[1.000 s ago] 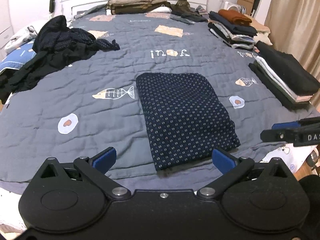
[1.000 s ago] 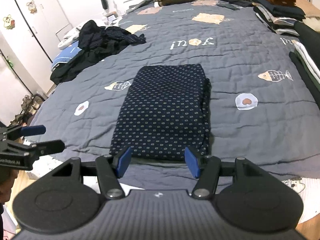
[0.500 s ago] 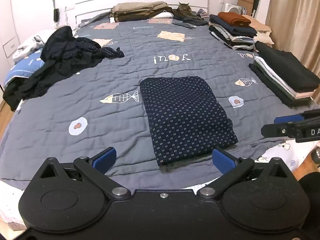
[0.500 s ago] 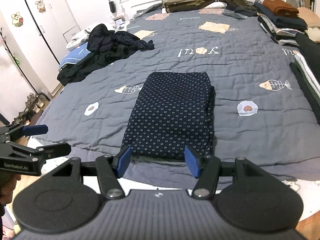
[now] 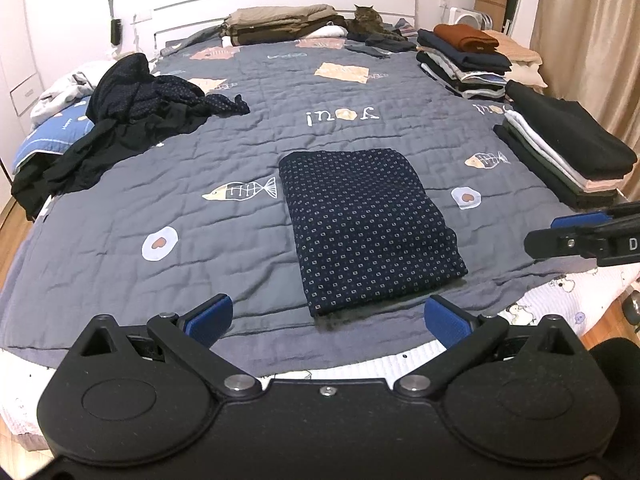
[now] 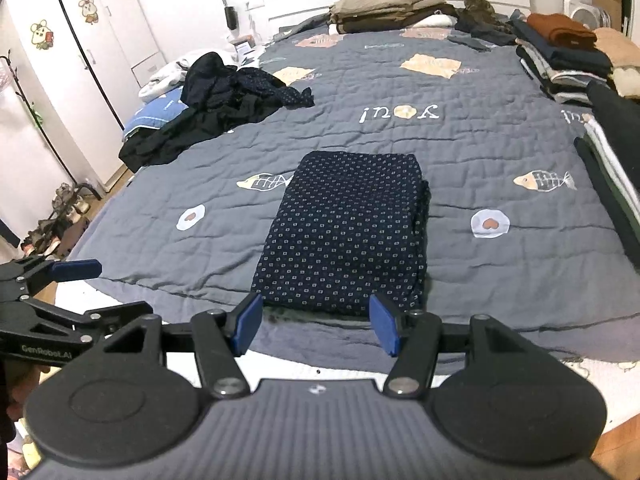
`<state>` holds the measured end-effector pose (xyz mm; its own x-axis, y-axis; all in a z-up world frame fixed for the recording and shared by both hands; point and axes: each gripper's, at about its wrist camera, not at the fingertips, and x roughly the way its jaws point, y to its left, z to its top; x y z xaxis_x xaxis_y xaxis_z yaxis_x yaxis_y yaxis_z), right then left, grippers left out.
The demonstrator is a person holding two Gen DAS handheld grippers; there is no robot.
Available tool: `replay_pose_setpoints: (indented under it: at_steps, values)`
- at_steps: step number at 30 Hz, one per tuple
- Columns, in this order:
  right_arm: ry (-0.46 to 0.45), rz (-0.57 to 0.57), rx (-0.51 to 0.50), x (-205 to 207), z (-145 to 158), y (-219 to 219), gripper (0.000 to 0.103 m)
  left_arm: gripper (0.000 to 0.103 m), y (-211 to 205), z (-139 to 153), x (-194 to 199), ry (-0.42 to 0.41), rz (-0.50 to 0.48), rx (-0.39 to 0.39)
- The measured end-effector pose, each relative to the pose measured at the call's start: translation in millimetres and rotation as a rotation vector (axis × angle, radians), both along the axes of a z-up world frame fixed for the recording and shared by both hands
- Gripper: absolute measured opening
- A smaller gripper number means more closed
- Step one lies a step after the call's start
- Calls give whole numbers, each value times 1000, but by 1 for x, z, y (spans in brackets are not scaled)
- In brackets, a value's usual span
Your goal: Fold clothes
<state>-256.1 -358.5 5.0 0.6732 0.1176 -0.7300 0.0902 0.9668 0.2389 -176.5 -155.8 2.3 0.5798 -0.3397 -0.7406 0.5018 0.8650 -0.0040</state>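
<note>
Left tool (image 5: 326, 318) jaws wide apart, empty, near bed edge. Folded dotted garment (image 5: 368, 228) lies flat mid-bed (image 5: 200, 264), touching neither tool. Right tool (image 6: 316, 324) jaws apart, empty, just short of garment's near edge.

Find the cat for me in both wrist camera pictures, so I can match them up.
Left wrist: the cat sits at the top, right of centre, by the headboard.
Right wrist: the cat sits at the top right, by the headboard.
Shared landmark: the folded dotted navy garment mid-bed.
</note>
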Motion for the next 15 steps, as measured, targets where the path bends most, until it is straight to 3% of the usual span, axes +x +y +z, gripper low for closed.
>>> replay_pose_setpoints:
  at_steps: [15]
  values:
    - [9, 4, -13, 14, 4, -1, 58, 103, -14, -7, 25, 3, -34, -8]
